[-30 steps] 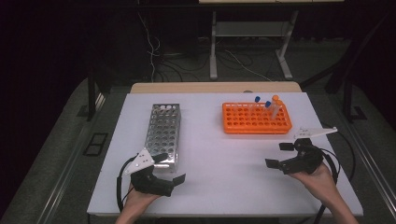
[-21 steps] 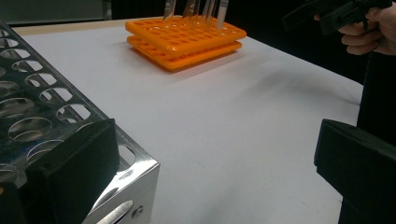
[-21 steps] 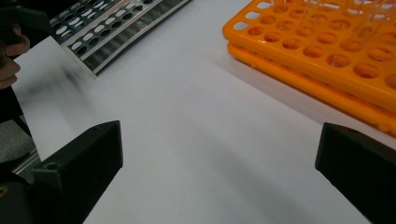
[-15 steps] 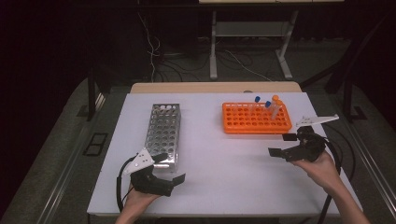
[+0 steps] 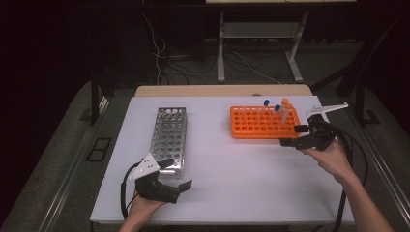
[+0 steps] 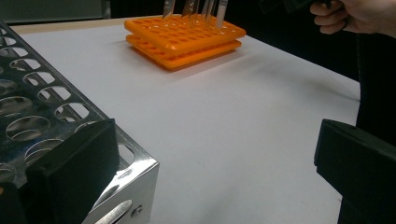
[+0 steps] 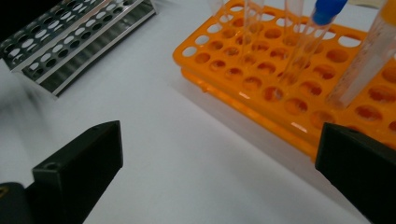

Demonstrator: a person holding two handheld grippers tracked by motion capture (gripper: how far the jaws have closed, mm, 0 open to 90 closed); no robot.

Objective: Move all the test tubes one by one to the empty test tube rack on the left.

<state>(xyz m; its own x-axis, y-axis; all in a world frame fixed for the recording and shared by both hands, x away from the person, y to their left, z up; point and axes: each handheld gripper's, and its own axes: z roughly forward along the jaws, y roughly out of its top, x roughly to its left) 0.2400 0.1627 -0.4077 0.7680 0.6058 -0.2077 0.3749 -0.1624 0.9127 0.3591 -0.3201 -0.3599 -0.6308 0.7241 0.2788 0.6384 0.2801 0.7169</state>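
Note:
A shiny metal tube rack lies left of centre on the white table. An orange tube rack stands at the right, holding a few clear tubes: two with blue caps and one with an orange cap. My left gripper rests open at the metal rack's near end, one jaw beside its corner. My right gripper hovers open just off the orange rack's near right corner. In the right gripper view, the blue-capped tube and an orange-capped tube stand close ahead between the jaws.
A wooden strip runs along the table's far edge. Behind it are table legs and cables on a dark floor. White tabletop stretches between the two racks. A cable trails from the right gripper past the table's right edge.
The right gripper has moved away from the person, up to the orange rack's near right corner. The left gripper and both racks have stayed put.

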